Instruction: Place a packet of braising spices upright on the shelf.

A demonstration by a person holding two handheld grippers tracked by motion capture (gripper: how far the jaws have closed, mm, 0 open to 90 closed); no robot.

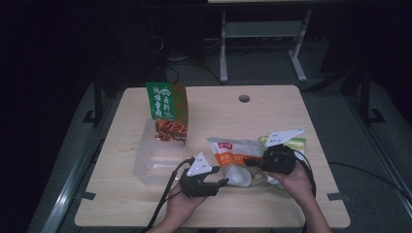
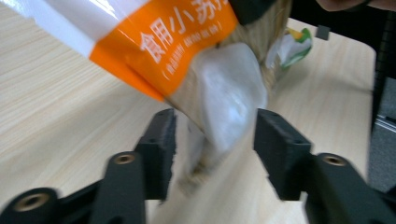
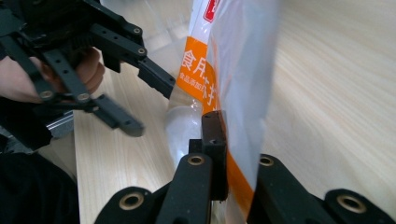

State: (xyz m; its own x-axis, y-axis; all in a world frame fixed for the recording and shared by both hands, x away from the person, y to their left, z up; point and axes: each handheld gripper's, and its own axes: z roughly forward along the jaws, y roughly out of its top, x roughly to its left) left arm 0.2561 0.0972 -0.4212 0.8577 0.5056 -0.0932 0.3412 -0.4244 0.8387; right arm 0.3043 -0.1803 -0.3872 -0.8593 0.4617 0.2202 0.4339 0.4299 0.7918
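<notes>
A white and orange bag [image 1: 233, 148] of pale powder hangs tilted just above the table near its front, and my right gripper [image 1: 250, 162] is shut on its edge. In the right gripper view the jaws [image 3: 233, 140] pinch the clear film of the bag [image 3: 243, 60]. My left gripper [image 1: 219, 176] is open at the bag's lower left corner. In the left gripper view that bulging white corner [image 2: 229, 98] lies between the spread jaws [image 2: 212, 135], and I cannot tell whether they touch it. The open left gripper [image 3: 149, 106] also shows beside the bag in the right gripper view.
A clear plastic bin [image 1: 145, 165] sits left of centre, with a green and red snack bag [image 1: 166, 104] standing at its far end. A green and white packet [image 1: 296, 142] lies behind my right gripper. A round hole [image 1: 244, 98] marks the table's far side.
</notes>
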